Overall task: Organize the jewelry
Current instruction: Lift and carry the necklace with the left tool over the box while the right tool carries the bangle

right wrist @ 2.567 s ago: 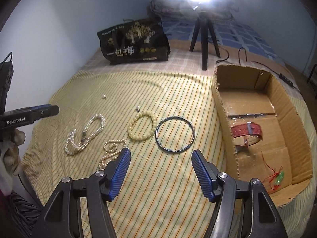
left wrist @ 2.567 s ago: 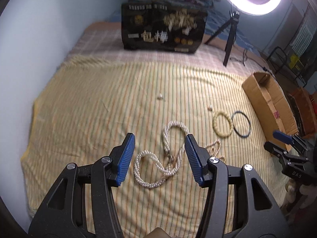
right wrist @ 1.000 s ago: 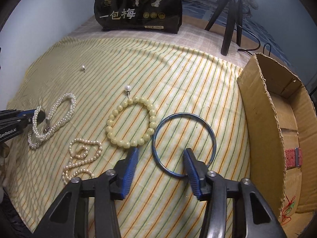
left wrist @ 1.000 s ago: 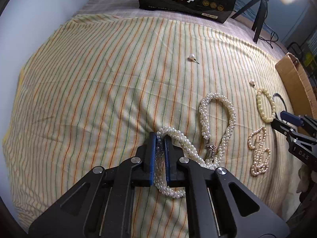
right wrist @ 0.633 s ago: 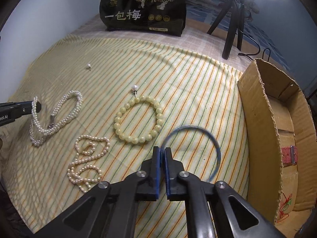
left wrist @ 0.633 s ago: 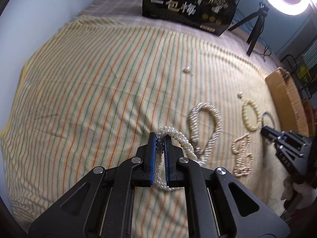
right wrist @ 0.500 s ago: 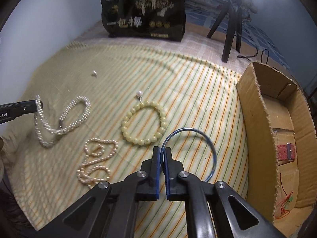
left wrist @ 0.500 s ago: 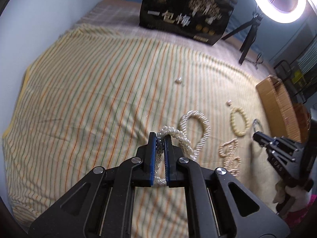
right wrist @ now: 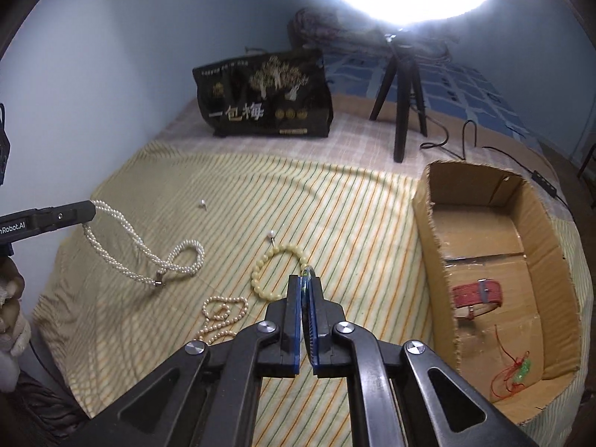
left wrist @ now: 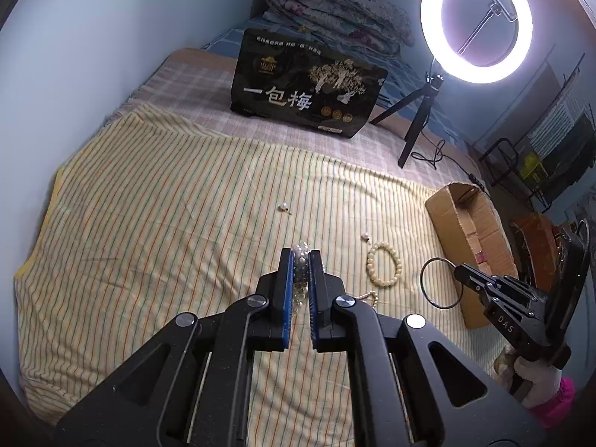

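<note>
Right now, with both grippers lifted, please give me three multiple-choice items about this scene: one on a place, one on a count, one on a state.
1. Where is the red watch strap?
A. on the striped cloth
B. inside the cardboard box
C. on the black bag

2. How many single pearl studs lie on the striped cloth?
A. none
B. two
C. five

3. What does the right gripper hold?
A. nothing, it is open
B. the yellow bead bracelet
C. the dark thin bangle

Answers:
1 B: the strap lies on the box floor.
2 B: one stud farther back, one stud beside the yellow bead bracelet.
3 C: the left wrist view shows the bangle hanging from its shut tips.
</note>
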A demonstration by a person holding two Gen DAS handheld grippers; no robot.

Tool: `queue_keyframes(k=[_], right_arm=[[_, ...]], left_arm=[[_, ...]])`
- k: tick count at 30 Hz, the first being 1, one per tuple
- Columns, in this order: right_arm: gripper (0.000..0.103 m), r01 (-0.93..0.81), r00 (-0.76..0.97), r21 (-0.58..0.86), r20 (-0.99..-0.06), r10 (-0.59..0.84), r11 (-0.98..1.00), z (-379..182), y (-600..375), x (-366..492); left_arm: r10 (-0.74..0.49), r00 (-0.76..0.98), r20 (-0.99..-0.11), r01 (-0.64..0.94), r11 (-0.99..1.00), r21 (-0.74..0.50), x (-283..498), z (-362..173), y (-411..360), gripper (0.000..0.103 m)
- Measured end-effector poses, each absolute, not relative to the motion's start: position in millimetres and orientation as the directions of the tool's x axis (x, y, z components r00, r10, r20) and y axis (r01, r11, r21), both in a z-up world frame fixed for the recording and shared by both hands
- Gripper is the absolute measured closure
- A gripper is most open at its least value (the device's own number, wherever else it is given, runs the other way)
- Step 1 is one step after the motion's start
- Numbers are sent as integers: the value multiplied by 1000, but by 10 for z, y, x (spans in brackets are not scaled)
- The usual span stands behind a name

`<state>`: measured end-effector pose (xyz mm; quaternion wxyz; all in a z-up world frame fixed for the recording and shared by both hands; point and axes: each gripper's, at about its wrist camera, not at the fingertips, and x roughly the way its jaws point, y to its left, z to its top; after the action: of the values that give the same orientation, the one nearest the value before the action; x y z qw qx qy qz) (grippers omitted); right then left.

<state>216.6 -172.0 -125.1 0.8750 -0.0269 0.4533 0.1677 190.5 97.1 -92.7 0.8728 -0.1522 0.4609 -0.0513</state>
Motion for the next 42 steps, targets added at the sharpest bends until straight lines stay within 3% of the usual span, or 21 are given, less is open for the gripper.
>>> queue_keyframes(k=[26,42], right_arm=[[102,-243,673,118,-694,255,963,-559,-2306,1913],[102,-118,703,122,-691,169,986,-531,-3110,1746]], left_arm=[[-287,697,-657,61,937,-344,1766,-44,594,98],[-400,693,-600,185,903,-389,1941,314,-232,98]])
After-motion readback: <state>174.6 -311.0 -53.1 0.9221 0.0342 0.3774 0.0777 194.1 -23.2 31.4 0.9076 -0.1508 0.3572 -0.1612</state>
